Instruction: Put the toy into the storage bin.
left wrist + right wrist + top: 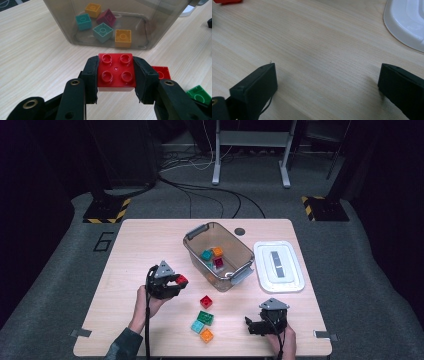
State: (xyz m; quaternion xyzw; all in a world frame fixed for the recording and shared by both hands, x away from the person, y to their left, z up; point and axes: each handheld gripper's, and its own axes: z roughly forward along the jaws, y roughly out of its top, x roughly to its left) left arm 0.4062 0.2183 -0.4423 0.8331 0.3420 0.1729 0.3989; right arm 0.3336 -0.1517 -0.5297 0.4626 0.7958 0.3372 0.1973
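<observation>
My left gripper [115,75] is shut on a red four-stud brick [116,72], held above the table just left of the clear plastic bin [197,251]. In the high view that gripper [178,282] shows with the red brick [182,279] at its tip. Inside the bin lie several bricks: teal [83,21], orange [93,10], dark red [106,17], pale teal [102,32] and another orange [123,38]. My right gripper [327,82] rests open on bare wood near the front right [252,326], nothing between its jaws.
Loose bricks lie on the table between the hands: red [206,301], green [205,318], teal [197,326], orange [206,335]. The white bin lid [278,266] lies right of the bin. The table's front edge [200,355] is close to both hands.
</observation>
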